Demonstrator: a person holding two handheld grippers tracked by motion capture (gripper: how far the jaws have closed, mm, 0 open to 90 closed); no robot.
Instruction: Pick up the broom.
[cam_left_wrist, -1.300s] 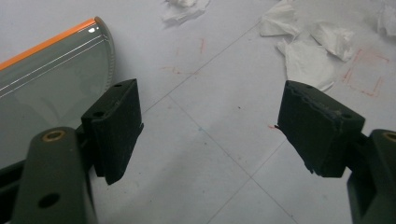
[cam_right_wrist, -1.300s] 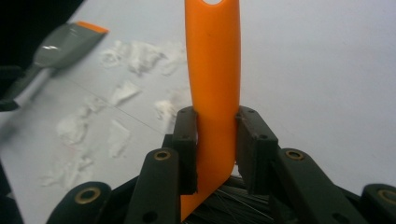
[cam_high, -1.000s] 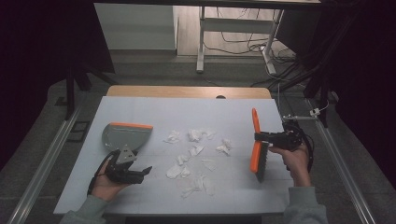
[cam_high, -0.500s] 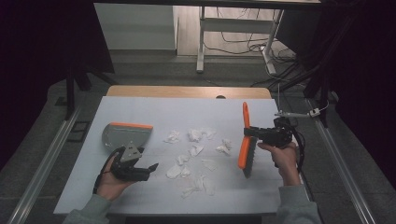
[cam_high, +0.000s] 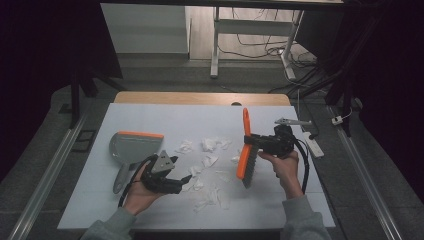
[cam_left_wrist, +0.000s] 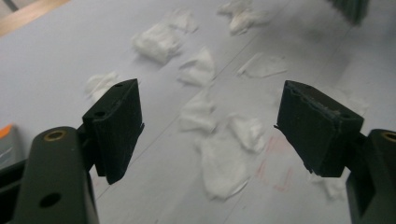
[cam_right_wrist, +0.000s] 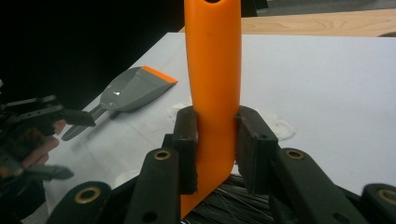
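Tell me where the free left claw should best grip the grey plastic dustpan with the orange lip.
Probably by its narrow grey handle, coming from above with the jaws across its width. The grey plastic dustpan with the orange lip lies flat, its handle pointing toward the person, near the left claw; the scoop looks too wide.

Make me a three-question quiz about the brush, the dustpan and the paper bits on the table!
1. Where does the dustpan lie?
A. left of the paper scraps
B. right of the brush
C. on the floor

2. What colour is the brush handle?
A. blue
B. orange
C. green

3. How is the left gripper?
A. shut on the dustpan
B. shut on a scrap
C. open, holding nothing

Answers: 1 A, in the high view it lies at the table's left, beyond the scraps. 2 B, the handle clamped in the right gripper is orange. 3 C, its jaws stand wide apart above the scraps.
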